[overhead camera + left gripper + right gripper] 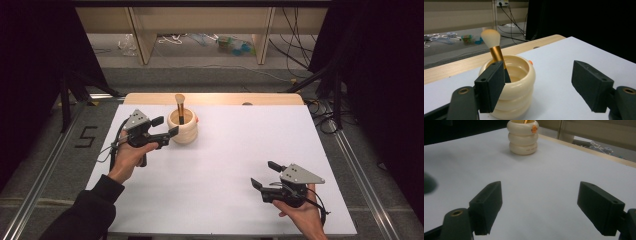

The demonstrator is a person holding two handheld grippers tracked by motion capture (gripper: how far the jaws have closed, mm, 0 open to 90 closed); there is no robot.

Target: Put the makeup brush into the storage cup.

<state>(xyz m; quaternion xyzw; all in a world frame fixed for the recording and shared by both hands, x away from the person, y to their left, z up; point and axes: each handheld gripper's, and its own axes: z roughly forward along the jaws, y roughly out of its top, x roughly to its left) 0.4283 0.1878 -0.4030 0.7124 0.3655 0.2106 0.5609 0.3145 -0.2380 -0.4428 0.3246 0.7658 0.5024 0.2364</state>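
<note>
The brush stands in the cream holder, handle down, bristle head up and leaning a little toward eleven o'clock in the high view. Its gold collar shows above the rim in the left gripper view, and the pale head sits clear of the holder. The holder, three stacked rings with a small orange mark on its side, stands at about eleven o'clock on the white table, close to the wooden far edge.

Just beside the holder, at its nine o'clock, hangs the left gripper. The jaws stand wide apart and pinch nothing; one pad sits in front of the holder's near wall in the left gripper view, and whether it touches, I cannot tell. The other pad hangs over bare table.

Out at five o'clock on the table, well apart from the holder, the right gripper rests in the person's hand. It is released too, jaws spread, only white surface between them, pointing up toward the holder.
</note>
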